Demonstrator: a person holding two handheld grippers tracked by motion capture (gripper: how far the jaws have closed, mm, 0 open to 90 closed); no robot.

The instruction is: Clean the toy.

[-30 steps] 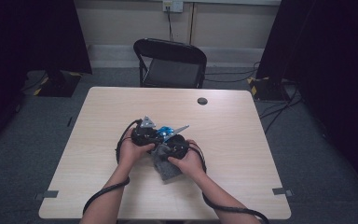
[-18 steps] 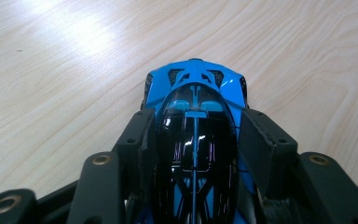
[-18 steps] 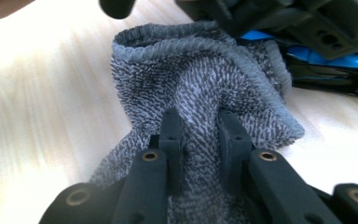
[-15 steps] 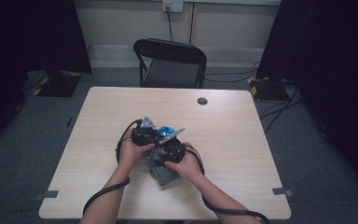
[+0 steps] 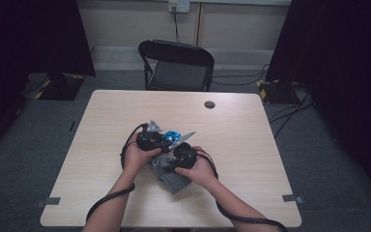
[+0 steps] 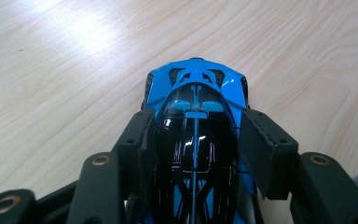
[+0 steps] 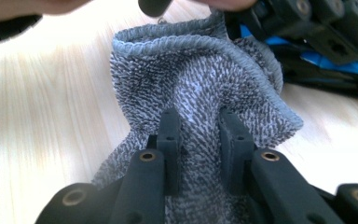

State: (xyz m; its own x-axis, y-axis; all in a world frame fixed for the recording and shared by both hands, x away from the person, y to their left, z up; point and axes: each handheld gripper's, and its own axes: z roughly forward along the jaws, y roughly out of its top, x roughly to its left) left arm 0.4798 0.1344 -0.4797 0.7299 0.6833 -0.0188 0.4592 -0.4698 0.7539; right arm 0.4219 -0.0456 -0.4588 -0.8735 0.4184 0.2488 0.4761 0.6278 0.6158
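l gripper (image 6: 193,154) clamps toy car (image 6: 195,93); r gripper (image 7: 198,140) pinches cloth (image 7: 191,79)

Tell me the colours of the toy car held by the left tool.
Bright blue with a glossy black roof; the toy car shows best in the left gripper view.

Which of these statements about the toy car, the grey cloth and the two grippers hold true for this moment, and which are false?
1. The left gripper holds a blue and black toy car. True.
2. The right gripper pinches a grey knitted cloth. True.
3. The toy car is red. False: it is blue and black.
4. The cloth lies on the chair. False: it is on the wooden table, in the right gripper's jaws.
5. A black chair stands at the far side of the table. True.
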